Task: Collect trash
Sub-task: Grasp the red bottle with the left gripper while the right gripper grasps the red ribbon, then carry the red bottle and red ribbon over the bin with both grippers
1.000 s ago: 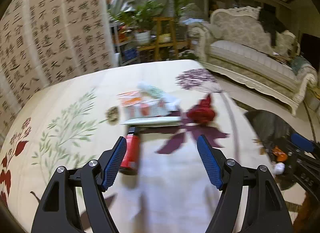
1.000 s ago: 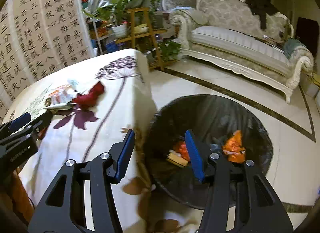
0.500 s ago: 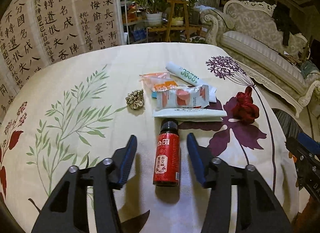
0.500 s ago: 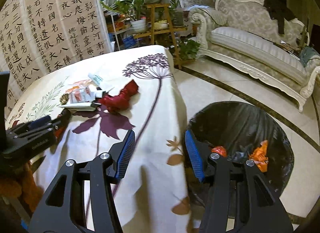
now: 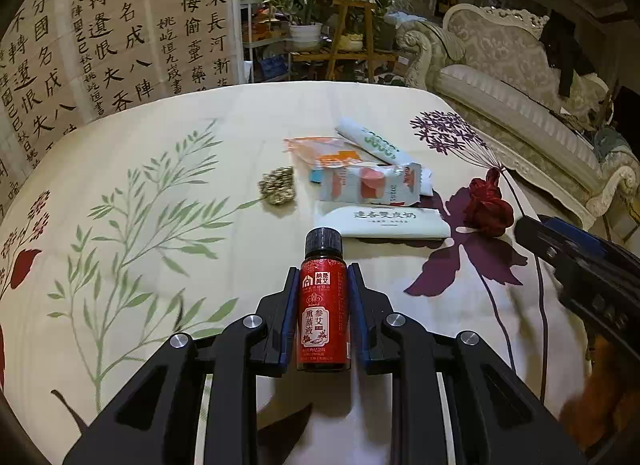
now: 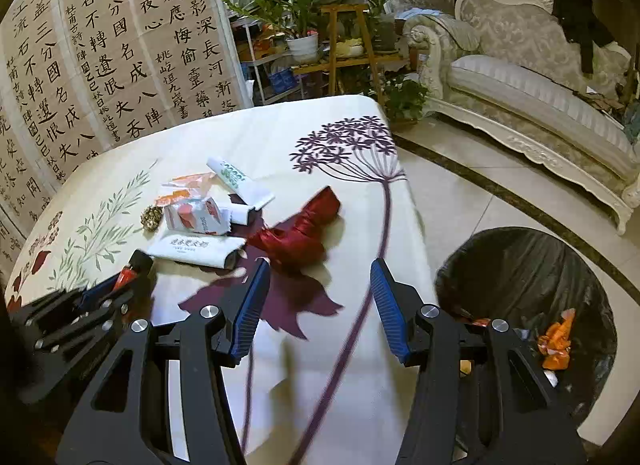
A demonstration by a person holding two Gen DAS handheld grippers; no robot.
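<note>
In the left wrist view the left gripper (image 5: 323,305) fills the lower centre, its fingers closing on a small red bottle (image 5: 323,313) with a black cap; the blue pads sit against both sides of the bottle's label, and the bottle lies on the floral cloth of the desk (image 5: 160,137), cap pointing toward the top of the frame. Just above the cap lies a white folded packet (image 5: 384,221) with dark lettering. Above that is a white-and-orange snack wrapper (image 5: 368,185), partly over an orange bag (image 5: 320,149) and a white tube with green print (image 5: 376,145). A small brass-coloured clump (image 5: 278,187) sits to the left of the wrappers, and a crumpled red cloth (image 5: 488,205) lies to the right, near the desk's edge.

In the right wrist view the right gripper (image 6: 320,305) hangs over the desk's near right corner, fingers apart with nothing between them. The red cloth (image 6: 300,233) lies just above its left finger. At the lower right a black-lined trash bin (image 6: 520,273) stands on the tiled floor beside the desk, with orange scraps (image 6: 556,341) inside.
</note>
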